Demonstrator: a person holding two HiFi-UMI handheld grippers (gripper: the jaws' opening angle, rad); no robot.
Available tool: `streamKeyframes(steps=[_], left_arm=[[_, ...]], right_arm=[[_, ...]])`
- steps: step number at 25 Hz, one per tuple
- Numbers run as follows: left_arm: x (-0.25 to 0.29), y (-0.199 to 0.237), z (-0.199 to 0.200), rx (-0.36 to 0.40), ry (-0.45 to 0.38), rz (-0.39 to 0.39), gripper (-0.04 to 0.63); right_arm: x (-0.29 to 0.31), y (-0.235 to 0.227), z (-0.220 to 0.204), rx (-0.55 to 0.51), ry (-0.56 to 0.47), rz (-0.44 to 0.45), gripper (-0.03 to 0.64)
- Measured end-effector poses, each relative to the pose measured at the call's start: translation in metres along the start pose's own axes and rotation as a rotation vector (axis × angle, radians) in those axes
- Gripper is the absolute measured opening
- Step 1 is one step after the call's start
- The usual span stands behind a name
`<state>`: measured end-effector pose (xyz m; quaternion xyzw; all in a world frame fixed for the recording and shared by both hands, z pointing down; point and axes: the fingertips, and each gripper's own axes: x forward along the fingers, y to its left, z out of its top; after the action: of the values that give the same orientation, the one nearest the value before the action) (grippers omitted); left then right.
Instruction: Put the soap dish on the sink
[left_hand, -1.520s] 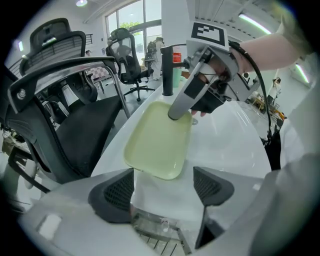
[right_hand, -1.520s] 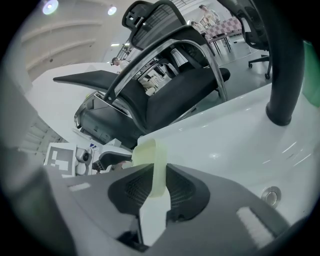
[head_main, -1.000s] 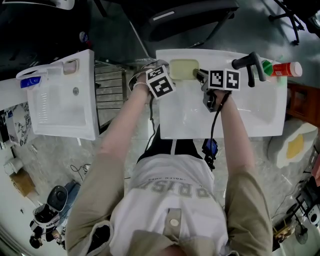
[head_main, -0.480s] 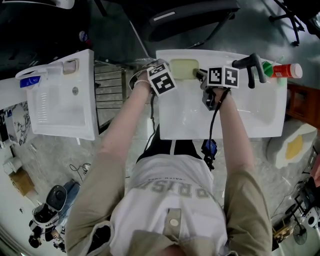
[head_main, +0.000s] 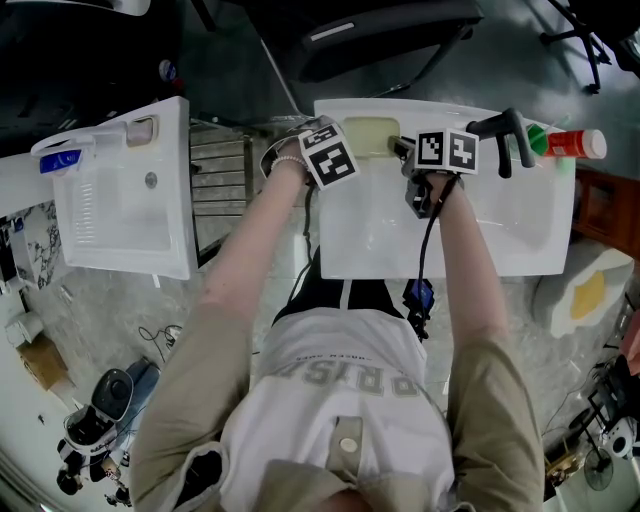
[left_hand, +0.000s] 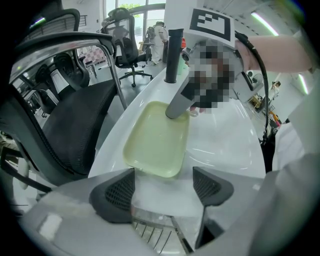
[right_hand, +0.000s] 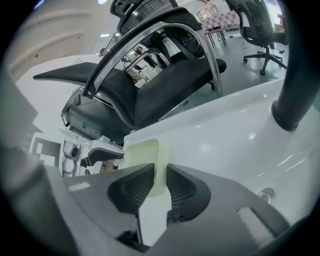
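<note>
Sink basin (head_main: 500, 225) lies open; black faucet (head_main: 510, 135) and bottle (head_main: 572, 142) crowd its rim's right end.

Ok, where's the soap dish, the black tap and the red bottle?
soap dish (left_hand: 155, 137), left gripper view, middle of its floor.
black tap (head_main: 513, 135), head view, its upright stem.
red bottle (head_main: 572, 142), head view, its red body.

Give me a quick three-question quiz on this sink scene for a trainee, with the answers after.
1. True or false: the left gripper is clamped on the soap dish.
2. What does the right gripper grip? A a towel, B the soap dish's rim, C a toothbrush.
3. Fill in: in the head view, the dish lies on the white sink, on its back ledge, to the ___ of the black faucet.
Key: 1 false, its jaws stand open and empty, just short of the dish. 2 B. 3 left.
</note>
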<state>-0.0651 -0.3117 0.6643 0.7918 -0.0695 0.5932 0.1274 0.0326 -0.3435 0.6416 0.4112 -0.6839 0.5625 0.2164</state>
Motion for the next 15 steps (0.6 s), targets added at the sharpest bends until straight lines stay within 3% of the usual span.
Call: streamKeyframes(steps=[6,15], left_arm=[[0.0011,0.0004,0.0008,-0.003,0.023,0.003,0.382],[0.0009,0.0014,0.0000,-0.010,0.041,0.001,0.382]], right_arm=[[0.0007,-0.0015,0.0011,-0.011,0.015,-0.034,0.083],[0.0016,-0.0022,0.0032,-0.110,0.059,-0.131,0.092]])
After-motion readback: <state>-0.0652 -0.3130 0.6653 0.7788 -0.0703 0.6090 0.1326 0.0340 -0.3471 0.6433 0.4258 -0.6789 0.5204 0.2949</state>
